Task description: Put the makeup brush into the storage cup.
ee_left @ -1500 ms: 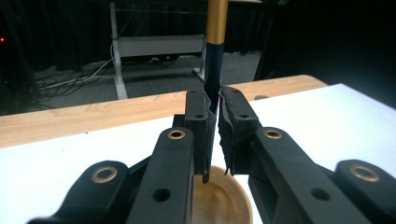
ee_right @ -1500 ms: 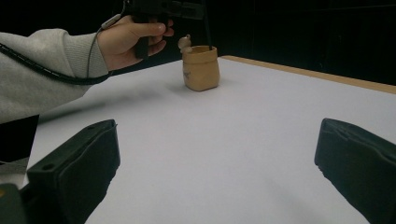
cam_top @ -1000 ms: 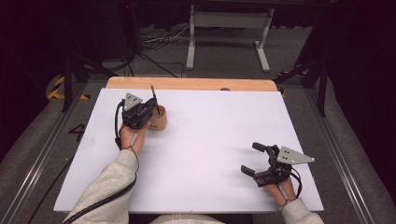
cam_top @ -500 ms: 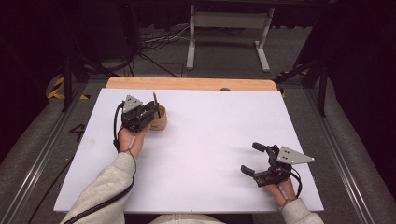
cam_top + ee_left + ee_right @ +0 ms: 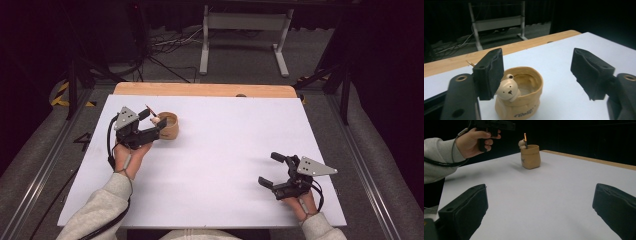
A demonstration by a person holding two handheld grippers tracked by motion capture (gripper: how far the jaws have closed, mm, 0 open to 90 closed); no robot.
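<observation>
Two grippers are at work over the white table (image 5: 215, 165). The left gripper (image 5: 156, 123) hangs just beside the tan pen holder (image 5: 169, 125), which stands upright near the table's far left corner with a pencil (image 5: 525, 138) leaning inside it. Its jaws have just been opening and now stand wide, gripping nothing, with the holder's small bear figure (image 5: 508, 90) low between them. The step in hand appears to be the release after dropping the pencil in. The right gripper (image 5: 275, 170) rests wide open and empty, well apart. Next move: back the left gripper clear without tipping the holder.
</observation>
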